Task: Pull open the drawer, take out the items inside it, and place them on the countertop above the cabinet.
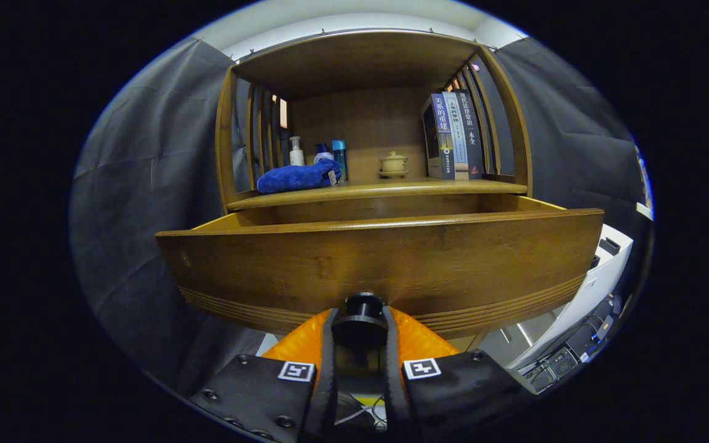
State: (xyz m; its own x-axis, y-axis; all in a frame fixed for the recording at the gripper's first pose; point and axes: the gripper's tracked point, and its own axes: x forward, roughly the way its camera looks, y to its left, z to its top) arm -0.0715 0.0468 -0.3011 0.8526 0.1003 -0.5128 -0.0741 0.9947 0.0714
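While the drawer [379, 258] stands pulled out below the countertop [379, 189], the gripper [359, 323] pinches its round black knob [360, 317] between both fingers. Front panel: smooth brown wood, grooved lower edge. Blue towel [298, 176] lies on the countertop.

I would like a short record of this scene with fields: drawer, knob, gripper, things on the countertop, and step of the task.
drawer: wooden drawer pulled out from the cabinet; its inside is hidden behind the front panel
knob: black knob low on the drawer front, between the jaws
gripper: gripper shut on the knob, both jaws pressing its sides
countertop: blue towel, white pump bottle, blue bottle, small lidded cup, three upright books
step: drawer open; items inside not yet reached
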